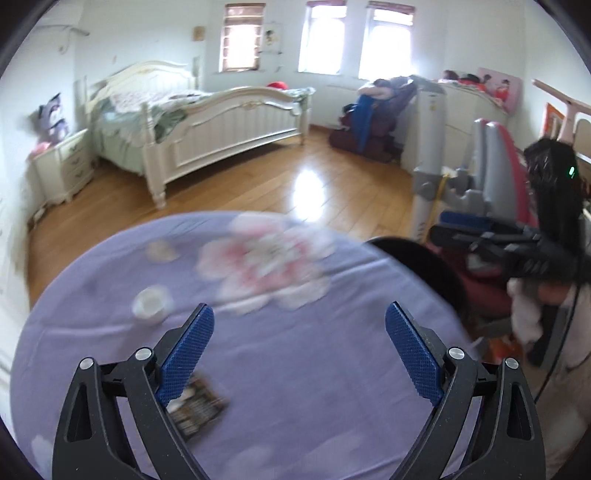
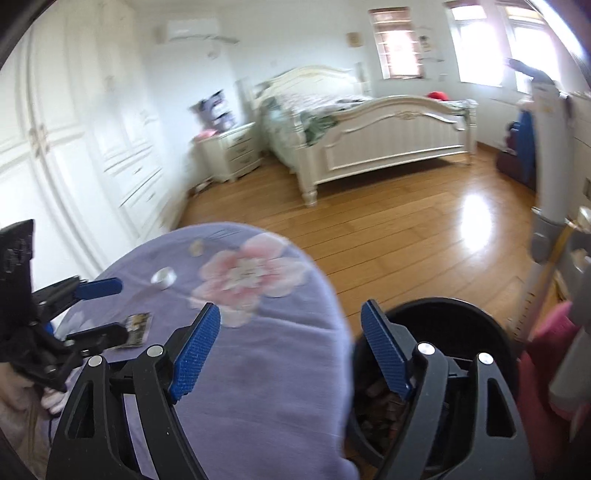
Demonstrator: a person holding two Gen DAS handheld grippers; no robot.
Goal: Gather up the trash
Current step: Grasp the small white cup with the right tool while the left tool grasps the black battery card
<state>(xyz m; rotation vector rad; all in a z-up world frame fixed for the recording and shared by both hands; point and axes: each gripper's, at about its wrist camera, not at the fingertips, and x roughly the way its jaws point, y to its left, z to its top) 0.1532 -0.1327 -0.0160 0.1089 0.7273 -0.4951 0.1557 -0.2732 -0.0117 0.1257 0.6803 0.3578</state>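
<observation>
Both claws, left (image 1: 299,321) and right (image 2: 291,325), gape empty above purple cloth (image 1: 295,369).

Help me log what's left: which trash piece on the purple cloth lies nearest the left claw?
The dark printed wrapper, flat beside the left claw; the white cup and pale scrap lie farther off.

This is a bedroom in a home. A cream-white bed (image 1: 207,122) with a carved headboard and rumpled bedding stands on a glossy wooden floor (image 1: 280,177), with a matching nightstand (image 2: 231,153) beside it. Panelled white wardrobe doors (image 2: 74,147) fill one wall, an air conditioner (image 2: 192,27) hangs high up, and daylight comes through small windows (image 1: 325,37).
</observation>
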